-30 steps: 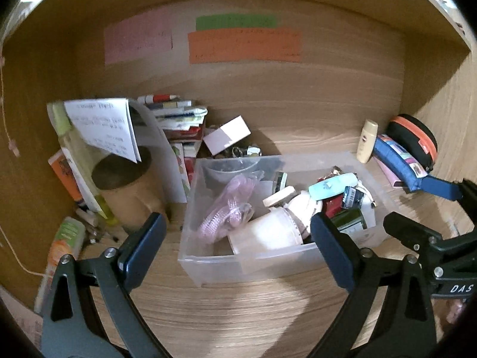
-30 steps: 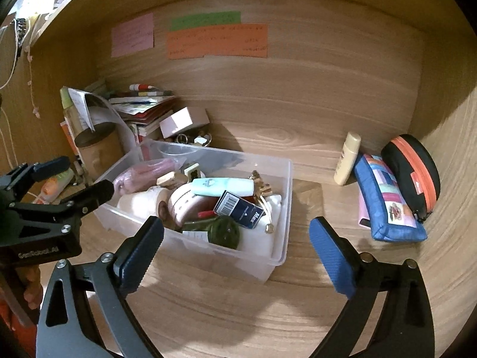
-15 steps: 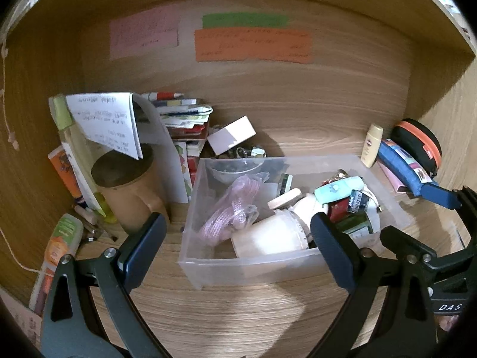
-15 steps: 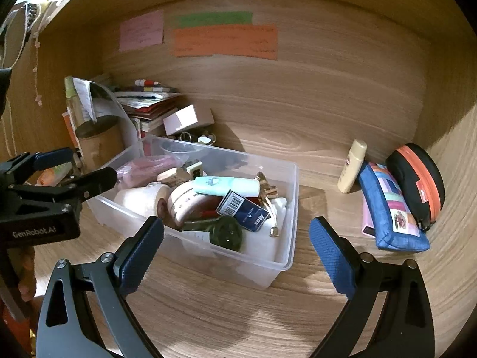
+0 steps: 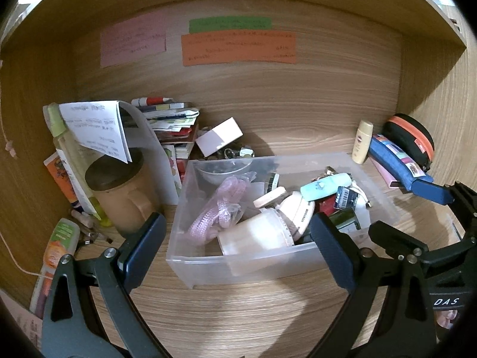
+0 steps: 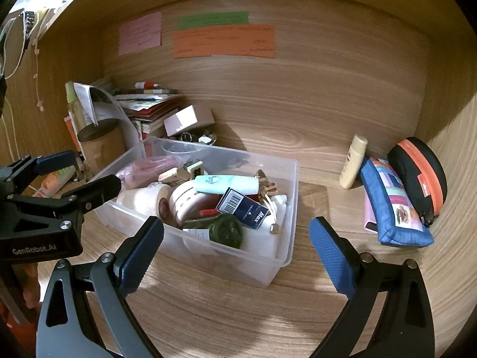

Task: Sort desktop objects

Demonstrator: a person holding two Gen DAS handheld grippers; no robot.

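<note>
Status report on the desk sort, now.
Left claw open, empty, short of the clear bin. Right claw open, empty, beside it. Bin crammed, nothing lifted. Pencil case and cream bottle outside.

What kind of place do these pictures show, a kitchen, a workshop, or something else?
Probably a home desk nook with wooden walls: coloured paper notes stuck on the back panel, a pile of books and papers in the corner, and a blue fabric pencil case beside a clear plastic bin of small toiletries.
</note>
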